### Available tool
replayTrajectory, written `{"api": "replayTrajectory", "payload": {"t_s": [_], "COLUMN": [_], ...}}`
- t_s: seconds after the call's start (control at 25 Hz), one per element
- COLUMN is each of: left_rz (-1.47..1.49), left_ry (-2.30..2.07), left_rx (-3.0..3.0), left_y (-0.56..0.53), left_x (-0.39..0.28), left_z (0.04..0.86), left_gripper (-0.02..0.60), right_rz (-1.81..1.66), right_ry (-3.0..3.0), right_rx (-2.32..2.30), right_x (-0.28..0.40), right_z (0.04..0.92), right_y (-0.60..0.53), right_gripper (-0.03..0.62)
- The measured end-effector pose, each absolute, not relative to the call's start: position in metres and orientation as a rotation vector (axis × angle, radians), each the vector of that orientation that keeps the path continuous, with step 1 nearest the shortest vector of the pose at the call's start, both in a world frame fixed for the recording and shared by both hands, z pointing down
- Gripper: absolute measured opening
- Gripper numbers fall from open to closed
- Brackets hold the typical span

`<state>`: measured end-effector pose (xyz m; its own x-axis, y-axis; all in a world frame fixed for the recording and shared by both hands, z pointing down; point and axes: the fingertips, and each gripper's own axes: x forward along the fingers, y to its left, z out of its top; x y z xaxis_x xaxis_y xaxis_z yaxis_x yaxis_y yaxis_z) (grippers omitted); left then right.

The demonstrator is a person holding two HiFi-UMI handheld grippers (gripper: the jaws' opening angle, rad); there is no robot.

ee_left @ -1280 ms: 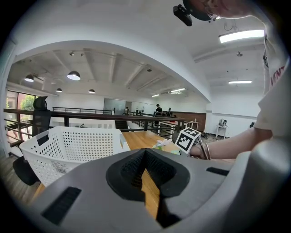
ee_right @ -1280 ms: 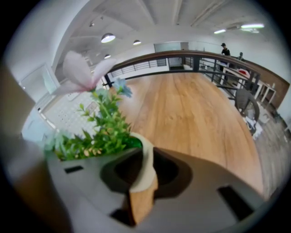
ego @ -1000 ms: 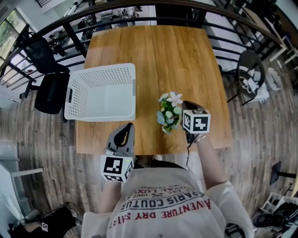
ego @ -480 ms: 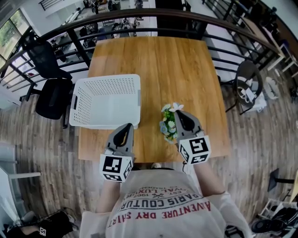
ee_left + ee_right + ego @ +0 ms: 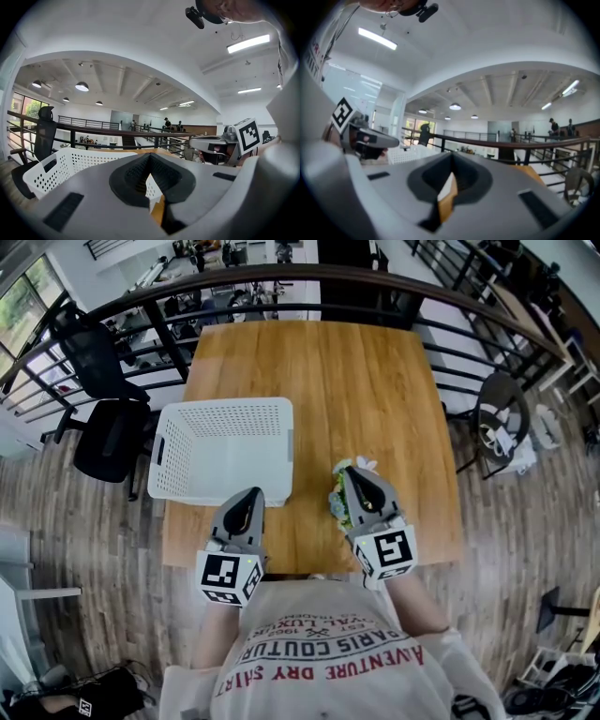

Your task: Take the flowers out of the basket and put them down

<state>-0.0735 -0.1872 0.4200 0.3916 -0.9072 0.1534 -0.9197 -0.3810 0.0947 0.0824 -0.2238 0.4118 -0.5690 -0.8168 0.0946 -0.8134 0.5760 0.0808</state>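
Observation:
A small bunch of white, blue and green flowers stands on the wooden table near its front edge. It is outside the white perforated basket, which looks empty. My right gripper hangs over the flowers and hides most of them. It is shut, with nothing between its jaws. My left gripper is at the basket's near right corner, also shut and holding nothing. Both grippers tilt upward towards the ceiling.
The basket fills the table's left half. A dark railing runs behind the table. A black office chair stands to the left and a round chair to the right, on a wood floor.
My right gripper has drawn back from the right side of the flowers towards the near table edge and now covers them. The left gripper has hardly moved.

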Motion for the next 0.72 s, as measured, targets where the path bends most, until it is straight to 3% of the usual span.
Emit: {"api": "replayTrajectory", "payload": {"t_s": [0.72], "left_rz": [0.110], "left_ry": [-1.636], "left_rx": [2.517], "left_y": [-0.192], "left_x": [-0.091], "left_z": [0.406], "left_gripper": [0.026], "right_rz": [-0.033], "right_ry": [-2.731], "right_rx": [1.320], "right_x": [0.048], "right_z": [0.405], "right_y": [-0.220], "right_gripper": [0.028]}}
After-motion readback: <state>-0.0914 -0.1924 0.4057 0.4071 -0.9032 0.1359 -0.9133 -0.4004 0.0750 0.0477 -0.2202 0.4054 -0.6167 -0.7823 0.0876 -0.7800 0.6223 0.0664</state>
